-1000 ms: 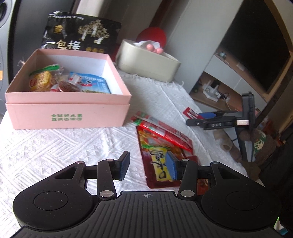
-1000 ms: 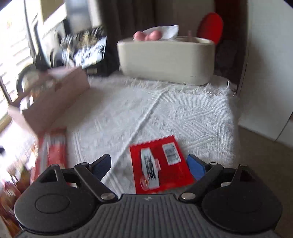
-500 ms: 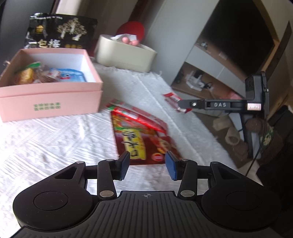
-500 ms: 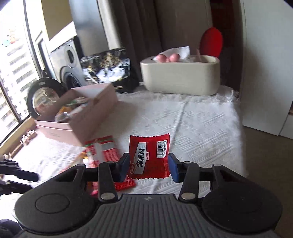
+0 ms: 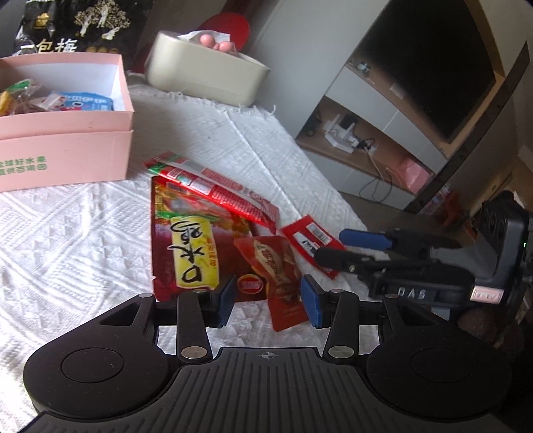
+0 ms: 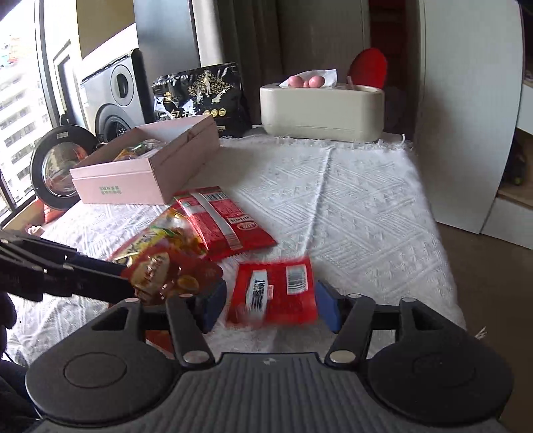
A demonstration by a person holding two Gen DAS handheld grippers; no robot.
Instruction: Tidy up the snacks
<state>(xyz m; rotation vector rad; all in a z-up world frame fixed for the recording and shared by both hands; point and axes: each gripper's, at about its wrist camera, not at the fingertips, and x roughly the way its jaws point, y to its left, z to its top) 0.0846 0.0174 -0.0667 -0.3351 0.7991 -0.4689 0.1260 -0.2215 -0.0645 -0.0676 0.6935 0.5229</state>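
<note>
A pink box [image 5: 66, 146] [image 6: 133, 186] with several snacks in it stands at the back left of the white cloth. In front of it lie a big red bag [image 5: 193, 253] and a long red packet [image 5: 220, 193] [image 6: 220, 219]. My left gripper [image 5: 269, 301] [image 6: 126, 278] is open, with a small brown-red packet [image 5: 276, 266] [image 6: 160, 269] lying between its pads. The jaws of my right gripper [image 6: 270, 308] [image 5: 331, 244] are opening; a small red packet [image 6: 276, 289] [image 5: 308, 238] lies blurred between them on the cloth, not pressed.
A cream tissue box [image 5: 206, 73] [image 6: 319, 110] and a black snack bag [image 5: 76, 30] [image 6: 200, 96] stand at the back. A speaker [image 6: 113, 93] and a round mirror [image 6: 56, 166] are at the left. The table's right edge [image 6: 443, 253] drops to the floor.
My right gripper closed around the small red packet, moved with it towards the pile, then widened its jaws. My left gripper slid right and nearer to the brown-red packet, its opening unchanged.
</note>
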